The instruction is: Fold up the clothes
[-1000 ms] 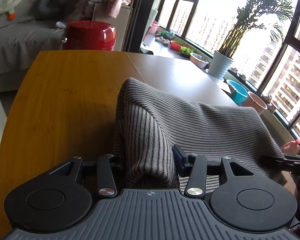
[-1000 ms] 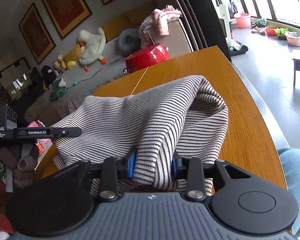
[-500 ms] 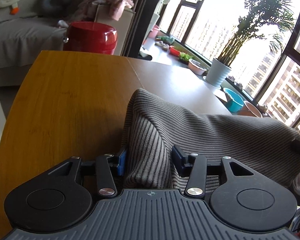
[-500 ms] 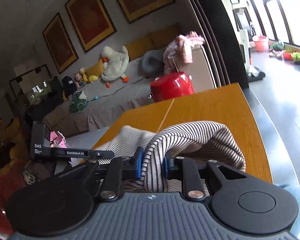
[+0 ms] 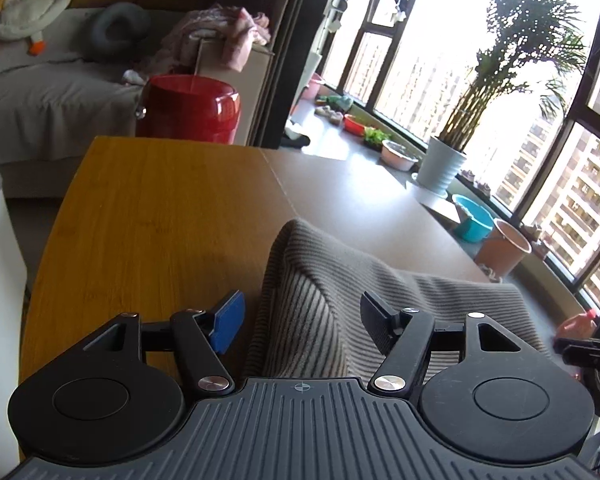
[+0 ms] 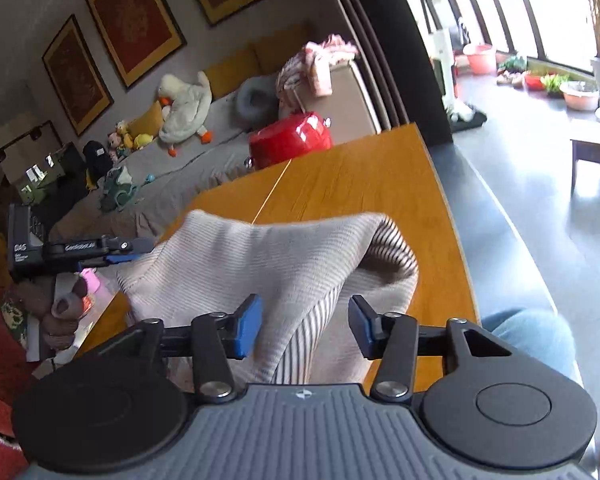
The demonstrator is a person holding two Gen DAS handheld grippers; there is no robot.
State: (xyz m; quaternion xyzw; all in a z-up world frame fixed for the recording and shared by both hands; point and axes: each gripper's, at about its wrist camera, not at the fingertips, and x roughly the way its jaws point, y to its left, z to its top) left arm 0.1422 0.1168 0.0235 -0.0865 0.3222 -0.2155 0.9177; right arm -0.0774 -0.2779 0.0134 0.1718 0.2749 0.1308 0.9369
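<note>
Left wrist view: the left claw (image 5: pixel 302 318) fills the bottom of the picture, its jaws spreading apart. A blue pad (image 5: pixel 229 322) on one finger stands clear of the cloth; the other finger sits in front of the cloth and contact cannot be told. Between the fingers rises a hump of striped garment (image 5: pixel 340 300), grey with fine dark lines, released from the grip. The garment lies on the near right part of a wooden tabletop (image 5: pixel 160 220) and runs off to the right, toward the tip of the other claw at the picture's edge. Beyond the tabletop stand a red stool (image 5: pixel 188 110), a grey sofa (image 5: pixel 40 96) with a plush duck (image 5: pixel 32 8), and a potted palm (image 5: pixel 440 166) by tall windows.

Right wrist view: the right claw (image 6: pixel 304 328) is also opening. Its two fingers stand on either side of a fold of the garment (image 6: pixel 284 268), which looks pale here with stripes showing at its rolled right edge. The cloth brushes the left blue pad (image 6: pixel 248 328) but is no longer pinched. The garment is heaped on the near edge of the tabletop (image 6: pixel 360 184). The left claw (image 6: pixel 124 252) shows at the far left, just at the garment's other end. A knee in blue jeans (image 6: pixel 528 332) shows at lower right.
</note>
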